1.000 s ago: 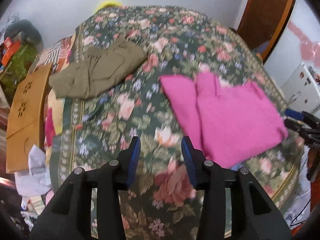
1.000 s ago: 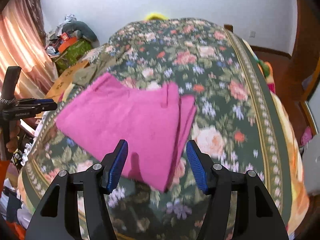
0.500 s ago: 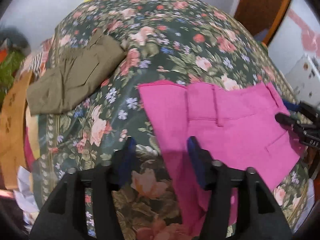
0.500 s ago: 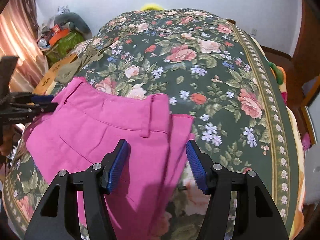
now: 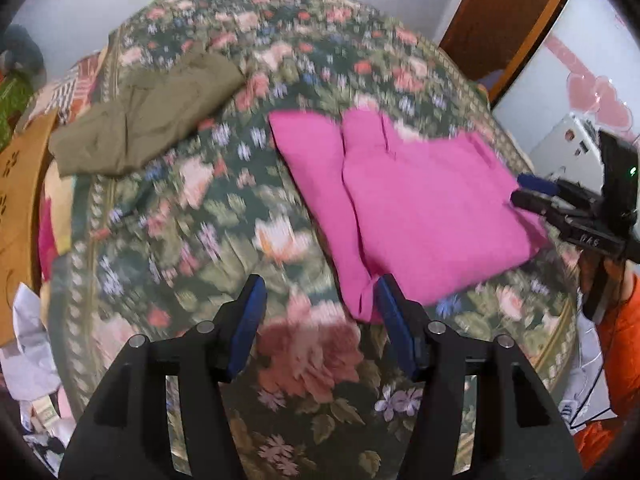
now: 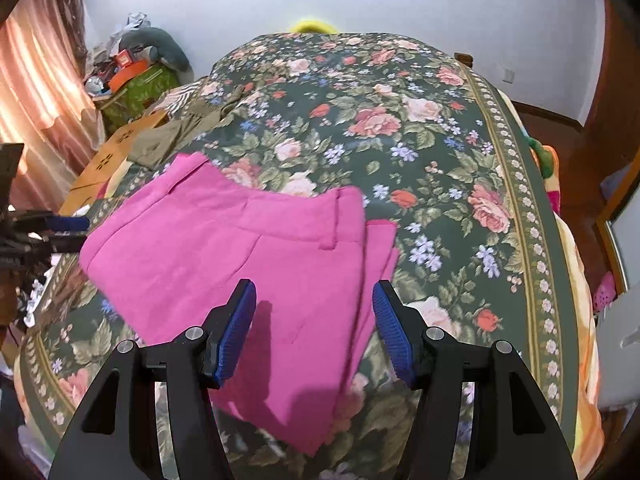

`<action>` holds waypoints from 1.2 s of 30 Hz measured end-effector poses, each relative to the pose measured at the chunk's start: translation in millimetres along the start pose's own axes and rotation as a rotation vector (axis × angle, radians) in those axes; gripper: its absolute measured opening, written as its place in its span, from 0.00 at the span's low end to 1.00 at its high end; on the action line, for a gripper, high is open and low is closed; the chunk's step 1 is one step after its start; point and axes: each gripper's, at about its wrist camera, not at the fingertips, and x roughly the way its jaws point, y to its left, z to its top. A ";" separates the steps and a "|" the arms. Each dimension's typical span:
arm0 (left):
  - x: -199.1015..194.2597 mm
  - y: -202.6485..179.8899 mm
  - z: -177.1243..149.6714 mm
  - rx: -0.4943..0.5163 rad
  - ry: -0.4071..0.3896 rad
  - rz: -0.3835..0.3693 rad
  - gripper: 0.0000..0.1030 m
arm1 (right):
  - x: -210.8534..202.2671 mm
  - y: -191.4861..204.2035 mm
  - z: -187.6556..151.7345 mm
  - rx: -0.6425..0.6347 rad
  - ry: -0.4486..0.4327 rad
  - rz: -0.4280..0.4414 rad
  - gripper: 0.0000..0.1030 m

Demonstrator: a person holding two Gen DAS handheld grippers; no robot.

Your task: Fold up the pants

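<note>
Folded pink pants [image 5: 416, 208] lie flat on the floral bedspread [image 5: 192, 216]; they also show in the right wrist view [image 6: 240, 256]. My left gripper [image 5: 318, 312] is open and empty, above the bedspread beside the pants' near corner. My right gripper [image 6: 314, 320] is open and empty, above the pants' near edge. The right gripper also shows at the right edge of the left wrist view [image 5: 536, 192]. The left gripper shows at the left edge of the right wrist view [image 6: 60, 228].
Folded olive pants [image 5: 148, 116] lie at the bed's far left; they also show in the right wrist view [image 6: 176, 136]. A cardboard box [image 5: 20, 200] stands beside the bed. Clutter [image 6: 136, 64] sits by the curtain. A wooden door [image 5: 508, 20] is behind.
Both grippers pulled back and up from the pink pants, so more of the bed shows. The pants stay flat; both grippers stay open.
</note>
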 end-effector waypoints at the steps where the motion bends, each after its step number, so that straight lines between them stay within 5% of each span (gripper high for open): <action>1: 5.6 0.3 -2.0 -0.011 0.005 0.014 0.56 | 2.1 1.4 -1.4 -0.001 0.010 -0.002 0.55; 3: 9.8 4.3 -3.4 -0.049 -0.020 0.036 0.65 | 9.2 3.7 -6.1 0.000 0.038 -0.006 0.55; 6: 9.6 15.4 -7.6 -0.123 -0.039 0.062 0.66 | 13.5 2.3 -12.3 0.021 0.051 -0.002 0.55; 10: 3.4 29.5 -16.7 -0.172 -0.058 0.195 0.61 | 9.4 -0.1 -16.1 0.035 0.050 0.002 0.55; 12: -1.6 36.2 -19.0 -0.195 -0.045 0.163 0.52 | 7.4 0.5 -17.6 0.032 0.051 -0.003 0.55; 21: -24.9 -3.7 -5.2 -0.082 -0.120 0.023 0.52 | 5.8 0.5 -19.7 0.048 0.044 -0.004 0.55; 27: 11.5 -9.7 1.8 -0.077 -0.043 0.089 0.57 | 3.3 -1.8 -21.7 0.054 0.041 0.003 0.55; 36: -12.6 3.0 25.2 -0.091 -0.075 0.069 0.58 | -15.0 -10.0 -22.3 0.046 0.018 -0.042 0.58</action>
